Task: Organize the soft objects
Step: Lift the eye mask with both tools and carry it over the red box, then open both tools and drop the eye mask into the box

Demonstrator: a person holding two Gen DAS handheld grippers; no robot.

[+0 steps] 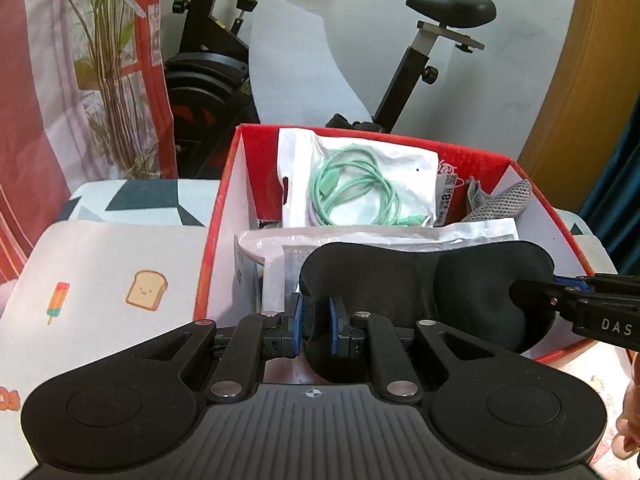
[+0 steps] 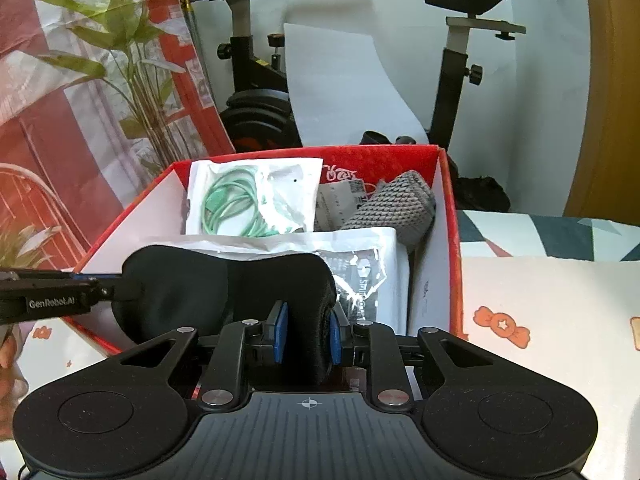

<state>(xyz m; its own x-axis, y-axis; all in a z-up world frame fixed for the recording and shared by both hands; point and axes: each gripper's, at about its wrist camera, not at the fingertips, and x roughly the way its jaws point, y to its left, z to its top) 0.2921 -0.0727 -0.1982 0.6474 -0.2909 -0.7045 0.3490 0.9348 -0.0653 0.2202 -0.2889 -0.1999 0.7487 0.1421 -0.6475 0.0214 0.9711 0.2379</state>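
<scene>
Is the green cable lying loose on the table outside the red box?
No, the green cable is sealed in a white bag that leans against the back wall inside the red box.

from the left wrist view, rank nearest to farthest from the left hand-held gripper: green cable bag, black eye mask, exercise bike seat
1. black eye mask, its left end between the left hand-held gripper pads
2. green cable bag, leaning at the back of the red box
3. exercise bike seat, beyond the box, upper right

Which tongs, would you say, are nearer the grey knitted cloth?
Right. The right tongs grip the eye mask end nearest the grey knitted cloth; the left tongs grip its other end, farther off.
</scene>
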